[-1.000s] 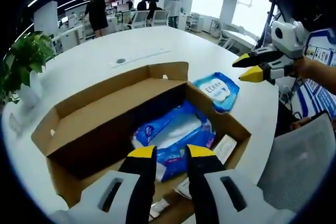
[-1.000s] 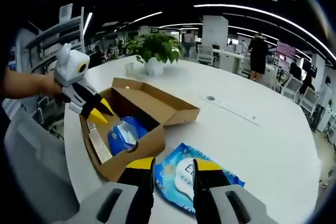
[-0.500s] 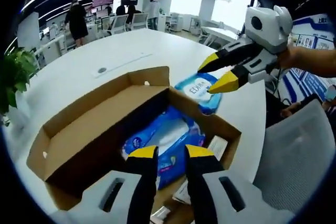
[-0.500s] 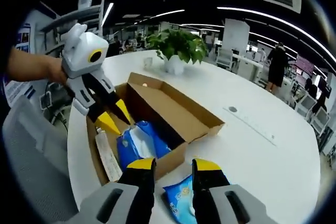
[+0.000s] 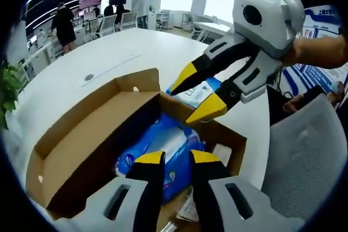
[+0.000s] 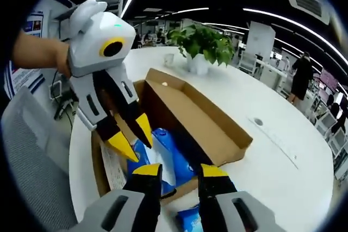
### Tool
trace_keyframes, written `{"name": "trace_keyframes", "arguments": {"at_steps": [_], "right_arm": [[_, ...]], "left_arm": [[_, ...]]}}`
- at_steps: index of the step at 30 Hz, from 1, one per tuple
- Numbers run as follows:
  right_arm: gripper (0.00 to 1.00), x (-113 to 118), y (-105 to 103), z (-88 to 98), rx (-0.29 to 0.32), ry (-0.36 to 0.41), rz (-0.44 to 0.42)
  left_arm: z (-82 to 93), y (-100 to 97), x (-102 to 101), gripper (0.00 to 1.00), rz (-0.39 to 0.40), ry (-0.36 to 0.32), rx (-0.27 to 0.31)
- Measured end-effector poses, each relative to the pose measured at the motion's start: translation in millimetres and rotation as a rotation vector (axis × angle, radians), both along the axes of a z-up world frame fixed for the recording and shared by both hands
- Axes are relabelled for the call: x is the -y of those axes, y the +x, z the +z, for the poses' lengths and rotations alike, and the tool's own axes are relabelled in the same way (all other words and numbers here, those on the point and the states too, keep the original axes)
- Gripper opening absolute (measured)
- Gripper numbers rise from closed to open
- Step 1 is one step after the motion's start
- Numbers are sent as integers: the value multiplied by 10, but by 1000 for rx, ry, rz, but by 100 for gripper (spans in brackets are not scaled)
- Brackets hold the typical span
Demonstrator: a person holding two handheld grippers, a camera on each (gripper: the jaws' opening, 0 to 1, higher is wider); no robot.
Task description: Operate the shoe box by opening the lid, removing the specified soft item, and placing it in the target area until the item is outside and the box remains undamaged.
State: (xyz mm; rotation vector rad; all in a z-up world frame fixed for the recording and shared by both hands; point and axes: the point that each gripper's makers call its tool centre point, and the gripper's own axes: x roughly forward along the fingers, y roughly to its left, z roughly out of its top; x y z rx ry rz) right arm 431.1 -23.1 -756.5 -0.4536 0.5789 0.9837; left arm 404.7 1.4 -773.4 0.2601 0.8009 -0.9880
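The shoe box (image 5: 103, 134) sits open on a white round table (image 5: 81, 63), its lid (image 6: 209, 120) folded back flat beside the cavity. Inside the box lies the soft item, a blue wipes pack (image 5: 163, 150), with a strip of paper (image 6: 113, 169) along the box wall next to it. The left gripper (image 5: 171, 158) hovers over the near end of the box, its yellow-tipped jaws slightly parted and holding nothing. The right gripper (image 6: 175, 171) hangs above the opposite edge of the box, jaws also parted and empty. A second blue pack (image 5: 198, 92) lies on the table just outside the box. A potted plant (image 6: 204, 42) stands on the table beyond the lid. A grey chair (image 5: 304, 161) is near the box.
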Motion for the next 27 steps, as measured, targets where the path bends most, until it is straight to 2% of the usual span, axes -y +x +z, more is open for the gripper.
{"name": "trace_keyframes", "arguments": {"at_steps": [12, 18, 22, 24, 27], "right_arm": [[16, -249, 52, -232, -3, -73, 73], [12, -311, 116, -381, -8, -132, 80], [4, -322, 134, -437, -2, -157, 84], [0, -301, 158, -431, 8, -160, 72], [0, -290, 193, -392, 16, -144, 57]], "left_arm": [[-199, 4, 22, 13, -62, 51, -14], [-290, 9, 4, 7, -95, 95, 2], [-318, -24, -24, 0, -119, 122, -3], [-307, -43, -22, 0, -123, 107, -7], [-280, -53, -35, 0, -107, 91, -18]]}}
